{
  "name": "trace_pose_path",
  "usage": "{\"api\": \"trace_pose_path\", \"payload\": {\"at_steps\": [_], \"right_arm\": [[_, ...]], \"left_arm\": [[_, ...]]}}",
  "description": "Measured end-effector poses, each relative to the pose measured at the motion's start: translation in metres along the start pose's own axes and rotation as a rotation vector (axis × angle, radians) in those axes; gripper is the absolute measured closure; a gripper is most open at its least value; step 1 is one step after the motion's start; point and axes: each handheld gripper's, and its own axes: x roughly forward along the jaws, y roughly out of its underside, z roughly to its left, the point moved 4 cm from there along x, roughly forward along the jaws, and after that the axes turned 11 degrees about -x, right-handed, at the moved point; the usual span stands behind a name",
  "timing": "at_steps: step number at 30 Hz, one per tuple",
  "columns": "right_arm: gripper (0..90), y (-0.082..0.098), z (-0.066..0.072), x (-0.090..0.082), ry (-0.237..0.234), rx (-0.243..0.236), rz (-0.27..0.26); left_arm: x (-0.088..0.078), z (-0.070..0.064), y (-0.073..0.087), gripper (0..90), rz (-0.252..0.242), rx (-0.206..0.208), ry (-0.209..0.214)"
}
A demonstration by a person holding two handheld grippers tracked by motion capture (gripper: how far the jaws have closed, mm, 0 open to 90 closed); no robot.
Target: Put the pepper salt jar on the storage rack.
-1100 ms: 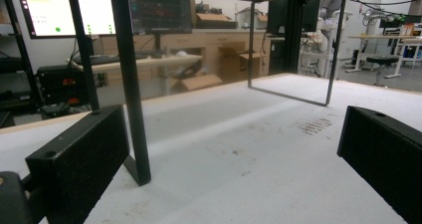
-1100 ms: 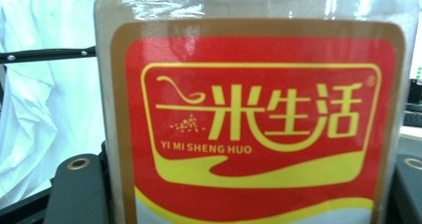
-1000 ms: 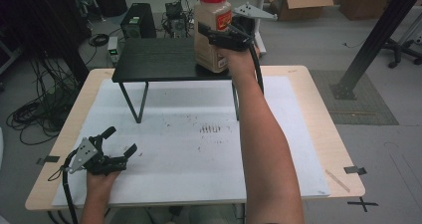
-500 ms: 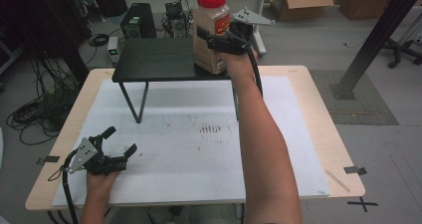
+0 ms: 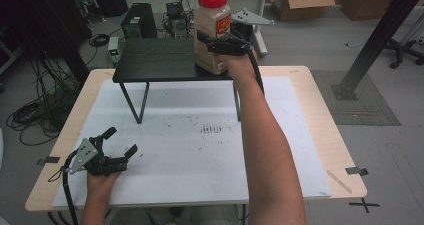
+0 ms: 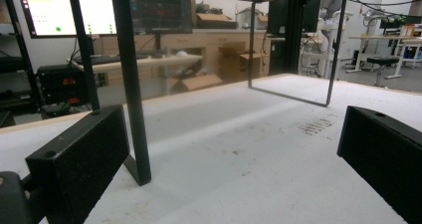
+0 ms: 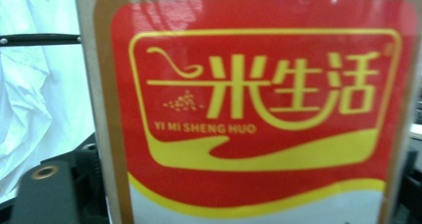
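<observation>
Right gripper (image 5: 214,45) jaws just been opening, jar (image 5: 212,32) between them, seemingly let go. Jar upright at right front corner of black stand (image 5: 155,60). Back straight off, don't clip it. Left gripper (image 5: 120,145) agape, idle.

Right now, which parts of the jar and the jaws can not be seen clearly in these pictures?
- Jar lid and base: right gripper view, cut off by the edges.
- Right gripper pad contact: high view, too small; its jaws have just been opening.
- Jar's label text: high view, too small.
- Left gripper jaw tips: left gripper view, cut off by the edges.
</observation>
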Motion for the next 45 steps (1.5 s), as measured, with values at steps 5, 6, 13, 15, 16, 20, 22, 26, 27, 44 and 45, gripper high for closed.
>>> {"api": "trace_pose_path", "payload": {"at_steps": [5,6,13,15,16,20,22,26,27,44,45], "right_arm": [[11.6,-0.001,0.0,-0.002,0.009,0.004,-0.008],[11.4,-0.002,0.0,-0.002,0.009,0.003,-0.013],[8.2,-0.004,-0.001,-0.006,0.018,0.0,-0.013],[5.8,-0.004,-0.002,-0.008,0.018,0.011,-0.009],[3.4,-0.003,-0.002,-0.009,0.021,0.023,-0.003],[0.0,-0.004,-0.001,-0.012,0.005,0.055,-0.008],[0.0,-0.005,-0.001,-0.014,0.002,0.058,-0.014],[0.0,-0.007,-0.001,-0.019,0.015,0.063,-0.01],[0.0,-0.007,-0.001,-0.02,0.017,0.069,-0.008],[0.0,-0.013,0.007,-0.078,0.043,0.061,-0.048],[0.0,-0.013,0.008,-0.083,0.043,0.057,-0.048]], "left_arm": [[0.0,0.0,0.0,0.3,0.001,-0.002,0.0],[0.0,0.0,0.0,0.3,0.001,-0.002,0.001],[0.0,0.0,0.0,0.3,-0.001,-0.001,0.0],[0.0,0.0,0.0,0.3,0.0,-0.001,0.0],[0.0,0.0,0.0,0.3,0.0,-0.001,0.001],[0.0,0.0,0.0,0.3,0.0,0.0,0.0],[0.0,0.0,0.0,0.2,0.0,0.001,0.0],[0.0,0.0,0.0,0.2,0.0,0.001,-0.001],[0.0,0.0,0.0,0.2,0.001,0.001,-0.001],[0.0,0.0,0.0,0.2,-0.002,-0.001,0.001],[0.0,0.0,0.0,0.2,0.001,0.0,0.0]]}}
